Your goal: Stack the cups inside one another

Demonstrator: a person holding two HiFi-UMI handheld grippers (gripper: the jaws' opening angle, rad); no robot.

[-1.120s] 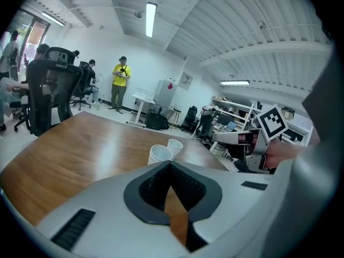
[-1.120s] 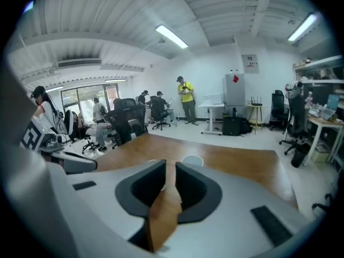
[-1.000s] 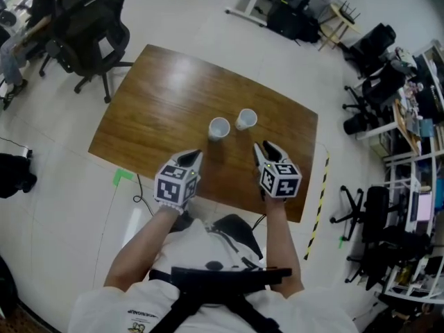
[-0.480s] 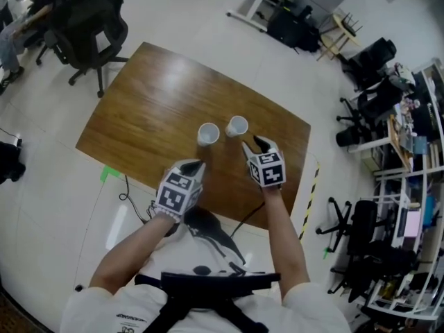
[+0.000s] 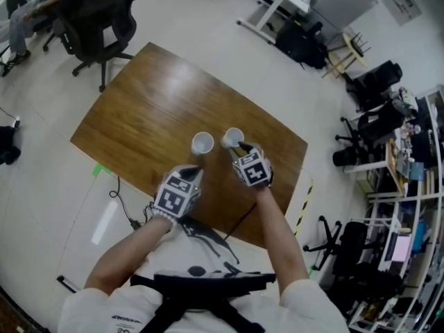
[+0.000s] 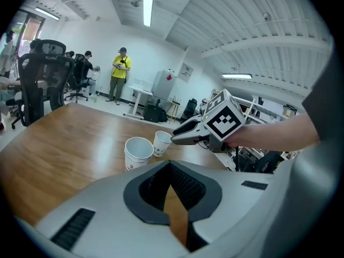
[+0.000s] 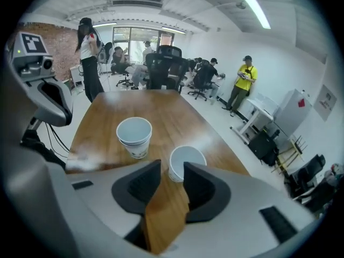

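Observation:
Two white paper cups stand upright side by side on the wooden table [image 5: 139,109]: the left cup [image 5: 202,143] [image 7: 134,136] [image 6: 138,152] and the right cup [image 5: 232,138] [image 7: 185,163] [image 6: 162,142]. My right gripper [image 5: 241,149] [image 7: 172,171] tilts down right behind the right cup. Its jaws are closing, the cup stands just past their tips, and the pads are not pressing on it. My left gripper [image 5: 193,171] [image 6: 171,165] hangs a little short of the left cup, its tips together and nothing in them.
Black office chairs [image 5: 97,19] stand beyond the table's far left corner. White desks and dark bags [image 5: 298,30] lie at the back, with cluttered shelves [image 5: 416,151] on the right. A black cable [image 5: 208,231] runs by the near table edge. People [image 6: 121,71] stand far off.
My right gripper has gone forward and down to the right cup and rolled over. The left gripper has come forward towards the left cup.

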